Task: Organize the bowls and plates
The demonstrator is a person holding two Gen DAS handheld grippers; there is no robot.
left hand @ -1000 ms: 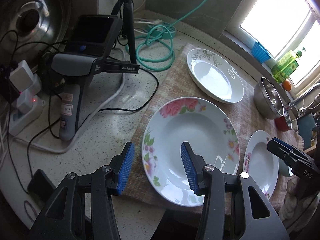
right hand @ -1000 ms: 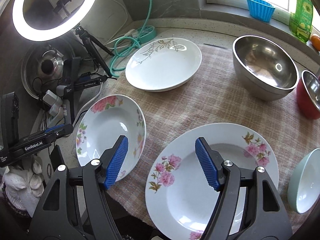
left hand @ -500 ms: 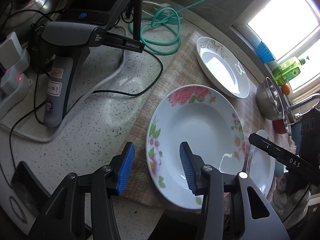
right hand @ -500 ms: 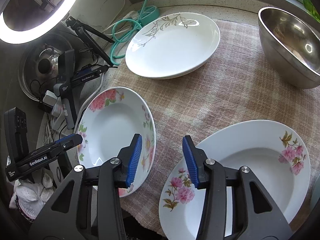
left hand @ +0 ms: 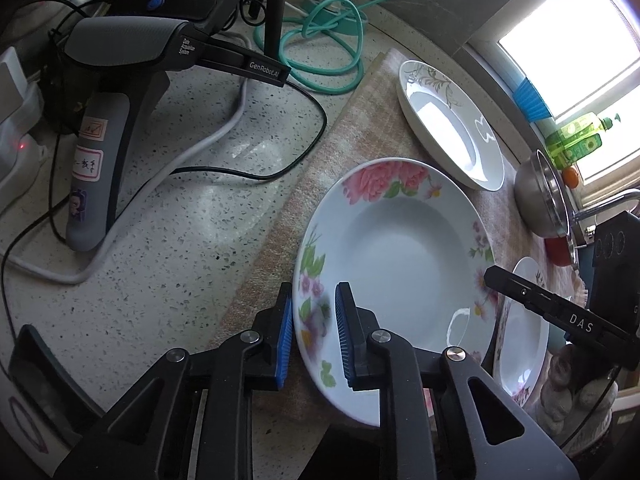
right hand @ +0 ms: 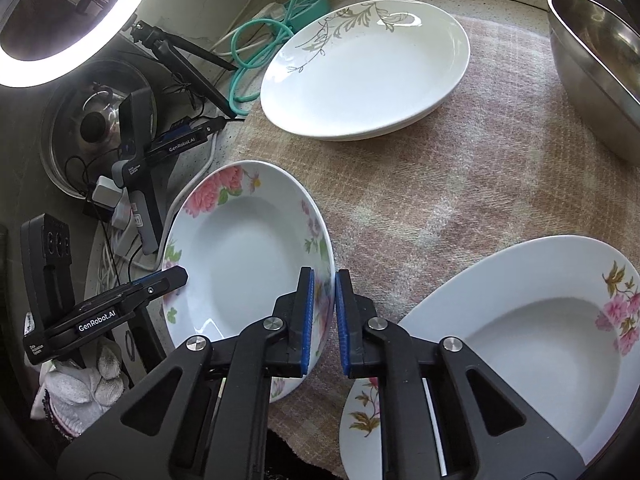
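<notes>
My left claw point(left hand: 312, 332) is clamped on the near left rim of the rose plate point(left hand: 400, 256), one blue pad under the rim and the other on its upper face. My right claw point(right hand: 322, 318) is nearly shut around the opposite edge of that same plate point(right hand: 244, 256), a blue pad on each side of the rim; I cannot tell whether the pads actually touch it. This plate is a deep white one with a wide sloping rim, a big pink rose at the far side, green leaves and small purple and pink blossoms round the edge, and a plain glossy well. It sits at the left edge of the checked beige cloth point(right hand: 440, 184) spread over the speckled desk point(left hand: 192, 216). Beyond it on the cloth lies a white plate with grey-gold leaf sprigs point(right hand: 364, 68), well apart from the rose one. To the right, just beside my right claw, is a larger white plate with pink blossoms point(right hand: 540, 336), its near edge hanging past the cloth. A steel bowl point(right hand: 596, 68) stands at the far right of the cloth. Off the cloth to the left, a coil of green cable point(left hand: 320, 52) lies on the desk.
</notes>
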